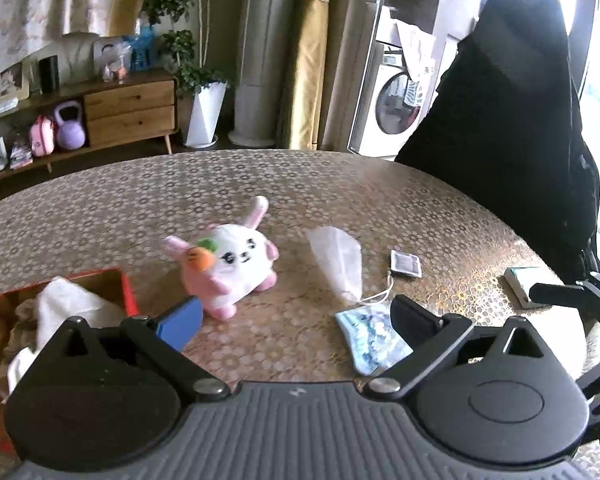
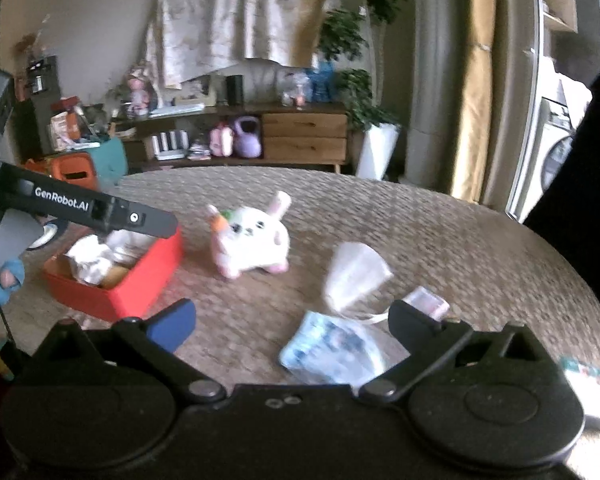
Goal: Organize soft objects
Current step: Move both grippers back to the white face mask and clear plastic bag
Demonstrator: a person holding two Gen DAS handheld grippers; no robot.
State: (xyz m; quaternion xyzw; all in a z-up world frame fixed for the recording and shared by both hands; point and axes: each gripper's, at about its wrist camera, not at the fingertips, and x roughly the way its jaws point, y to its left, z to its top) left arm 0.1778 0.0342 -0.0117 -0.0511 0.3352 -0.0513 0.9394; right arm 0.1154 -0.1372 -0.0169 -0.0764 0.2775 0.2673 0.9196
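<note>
A pink and white plush rabbit with a carrot stands on the patterned table. A white face mask lies to its right. A blue printed cloth mask lies nearer, by the right fingers in both views. A red box holding white cloths sits at the left. My left gripper is open and empty above the table, in front of the rabbit. My right gripper is open and empty, over the blue mask.
A small silver tag on a cord lies right of the masks. A small book lies near the table's right edge. A dark chair back stands at the far right. The left gripper's arm reaches over the red box.
</note>
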